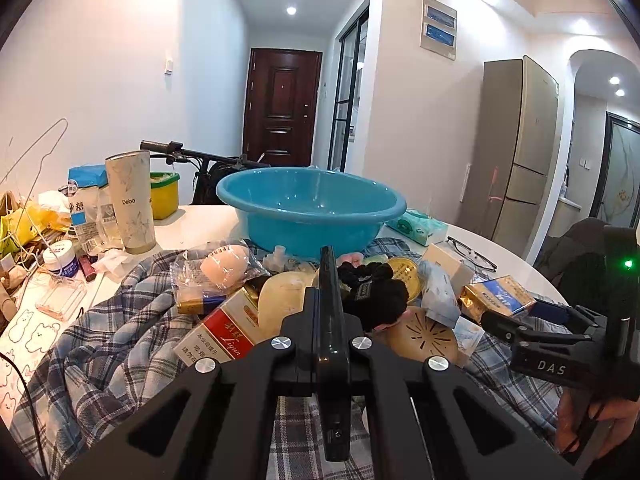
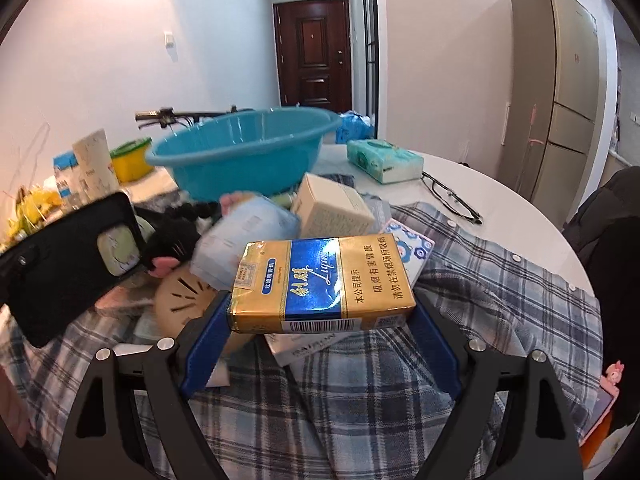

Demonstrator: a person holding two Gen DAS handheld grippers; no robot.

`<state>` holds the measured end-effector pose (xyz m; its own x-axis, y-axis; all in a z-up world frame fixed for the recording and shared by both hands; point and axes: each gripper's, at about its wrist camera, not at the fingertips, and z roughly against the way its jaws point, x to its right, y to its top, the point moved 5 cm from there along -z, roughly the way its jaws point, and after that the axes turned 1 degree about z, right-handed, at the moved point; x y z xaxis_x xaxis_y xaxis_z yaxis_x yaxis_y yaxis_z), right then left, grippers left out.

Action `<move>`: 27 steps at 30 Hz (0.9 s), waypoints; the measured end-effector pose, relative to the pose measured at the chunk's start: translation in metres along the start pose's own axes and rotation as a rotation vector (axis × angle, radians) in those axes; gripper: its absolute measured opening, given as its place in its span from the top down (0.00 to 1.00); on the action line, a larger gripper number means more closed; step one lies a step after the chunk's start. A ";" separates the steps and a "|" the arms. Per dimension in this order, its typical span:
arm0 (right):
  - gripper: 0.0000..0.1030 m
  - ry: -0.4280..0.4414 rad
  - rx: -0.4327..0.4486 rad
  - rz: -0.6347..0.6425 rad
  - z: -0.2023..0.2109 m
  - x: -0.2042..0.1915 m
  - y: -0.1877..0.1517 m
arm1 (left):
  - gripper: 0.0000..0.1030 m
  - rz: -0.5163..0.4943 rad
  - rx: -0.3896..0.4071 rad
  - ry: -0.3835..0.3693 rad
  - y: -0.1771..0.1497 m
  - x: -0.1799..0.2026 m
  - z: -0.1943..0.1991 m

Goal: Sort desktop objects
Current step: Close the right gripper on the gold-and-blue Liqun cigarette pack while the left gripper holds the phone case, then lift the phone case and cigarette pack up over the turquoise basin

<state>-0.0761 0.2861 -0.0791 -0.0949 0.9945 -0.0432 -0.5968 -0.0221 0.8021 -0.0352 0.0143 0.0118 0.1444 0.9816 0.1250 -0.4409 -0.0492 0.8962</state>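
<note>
The right gripper [image 2: 320, 308] is closed on a gold-and-blue cigarette pack [image 2: 324, 280], held across its width just in front of the blue basin [image 2: 244, 148]. The left gripper [image 1: 330, 280] is clamped on a black phone [image 1: 331, 320], edge-on, also before the basin. The glossy pack could slip or twist, being gripped only near its lower edge. The basin appears empty. Clutter lies on a plaid shirt [image 2: 480, 280] on the desk [image 2: 500, 184].
</note>
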 end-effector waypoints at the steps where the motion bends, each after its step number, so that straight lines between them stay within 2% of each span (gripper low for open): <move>1: 0.17 0.003 0.004 -0.002 0.001 0.000 0.001 | 0.97 -0.002 0.006 0.000 0.001 0.000 0.002; 11: 0.17 -0.002 0.050 0.027 0.015 -0.005 0.012 | 0.97 -0.005 0.069 0.001 0.022 -0.001 0.024; 19: 0.17 -0.005 0.127 0.058 0.035 -0.012 0.033 | 0.97 0.000 0.092 0.001 0.042 -0.003 0.033; 27: 0.17 0.011 0.207 0.095 0.054 -0.026 0.059 | 0.97 -0.038 0.141 0.006 0.070 0.000 0.044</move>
<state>-0.0654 0.2642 0.0013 -0.1518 0.9879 0.0329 -0.4085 -0.0931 0.9080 -0.0270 0.0031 0.0937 0.1529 0.9844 0.0873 -0.3060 -0.0368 0.9513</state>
